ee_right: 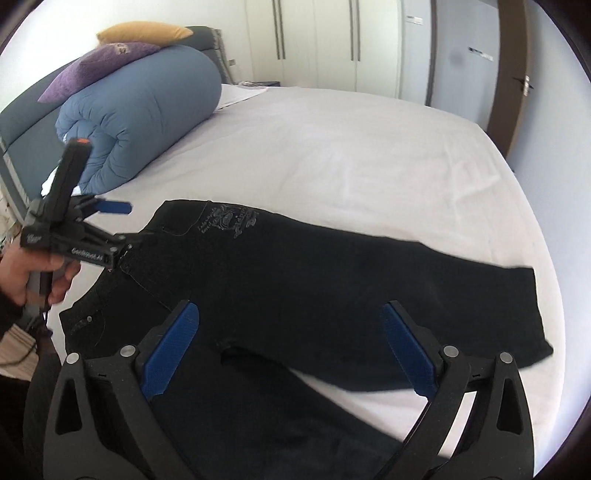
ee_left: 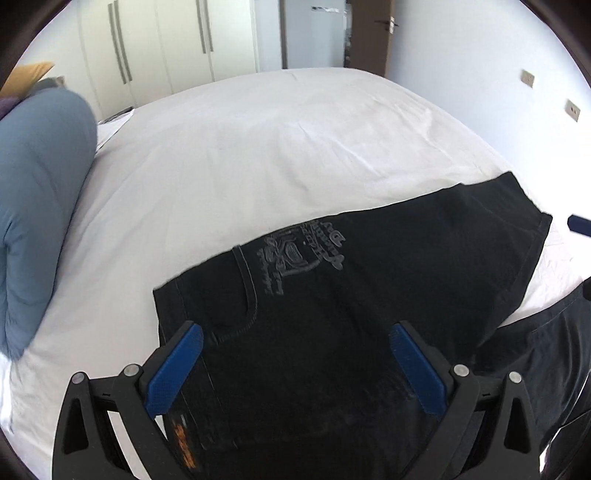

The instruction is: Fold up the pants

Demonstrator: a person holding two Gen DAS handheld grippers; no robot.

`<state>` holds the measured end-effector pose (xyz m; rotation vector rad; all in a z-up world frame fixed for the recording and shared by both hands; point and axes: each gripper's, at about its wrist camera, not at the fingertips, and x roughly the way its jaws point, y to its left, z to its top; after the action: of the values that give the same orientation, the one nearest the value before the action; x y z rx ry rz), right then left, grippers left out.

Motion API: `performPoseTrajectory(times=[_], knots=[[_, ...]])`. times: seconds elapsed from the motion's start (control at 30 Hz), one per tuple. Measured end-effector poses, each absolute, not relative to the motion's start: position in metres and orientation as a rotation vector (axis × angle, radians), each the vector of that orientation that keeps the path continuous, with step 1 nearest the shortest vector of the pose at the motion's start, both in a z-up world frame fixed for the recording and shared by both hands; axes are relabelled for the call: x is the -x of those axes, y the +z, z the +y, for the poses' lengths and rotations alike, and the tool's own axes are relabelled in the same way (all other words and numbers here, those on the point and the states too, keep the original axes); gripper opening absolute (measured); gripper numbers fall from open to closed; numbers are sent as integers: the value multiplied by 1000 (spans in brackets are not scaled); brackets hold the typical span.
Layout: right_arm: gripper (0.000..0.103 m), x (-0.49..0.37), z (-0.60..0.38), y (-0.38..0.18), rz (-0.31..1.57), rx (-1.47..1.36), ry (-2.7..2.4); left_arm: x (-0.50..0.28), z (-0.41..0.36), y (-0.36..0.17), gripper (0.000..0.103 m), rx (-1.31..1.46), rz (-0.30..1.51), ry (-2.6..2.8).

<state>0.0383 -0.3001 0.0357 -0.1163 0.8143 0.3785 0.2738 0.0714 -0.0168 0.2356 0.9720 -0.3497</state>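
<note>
Black pants lie spread on the white bed sheet, with a grey embroidered design near the waist. One leg stretches to the right; the other runs down under my right gripper. That gripper hovers over the crotch area, jaws wide open and nothing pinched. In the left wrist view my left gripper is open above the pants near the waist and pocket seam. The right wrist view shows the left gripper in a hand at the waistband corner.
A rolled blue duvet lies at the head of the bed, with purple and yellow pillows behind it. White wardrobe doors and a brown door frame stand beyond the bed. The bed's edge runs close on the right.
</note>
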Motion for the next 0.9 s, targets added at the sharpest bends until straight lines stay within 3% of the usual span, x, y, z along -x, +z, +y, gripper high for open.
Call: performPoseTrajectory(times=[0.23,0.33,0.53,0.63,0.7,0.77,0.83,0.9], knots=[[79,-113,-287,12,849,211,524,-381,67,-57,80,-354,1105,-455],[78,-132,-289,-6,884,231,558,-404,62,-76,71,-407,1157,-499],[77,-159,-293,-35,907,234,618,-424,59,-104,72,-457,1252,-602],[65,-172,-290,-41,917,235,639,-430,69,-108,70,-397,1284,-636],[60,-182,-289,-45,928,236,648,-423,71,-108,54,-410,1277,-653],[55,-192,-285,-46,935,236,653,-423,75,-103,21,-397,1282,-664],[52,-205,-276,-49,938,249,656,-412,75,-98,12,-429,1262,-656],[52,-217,-271,-49,943,260,666,-397,76,-90,9,-449,1220,-646]])
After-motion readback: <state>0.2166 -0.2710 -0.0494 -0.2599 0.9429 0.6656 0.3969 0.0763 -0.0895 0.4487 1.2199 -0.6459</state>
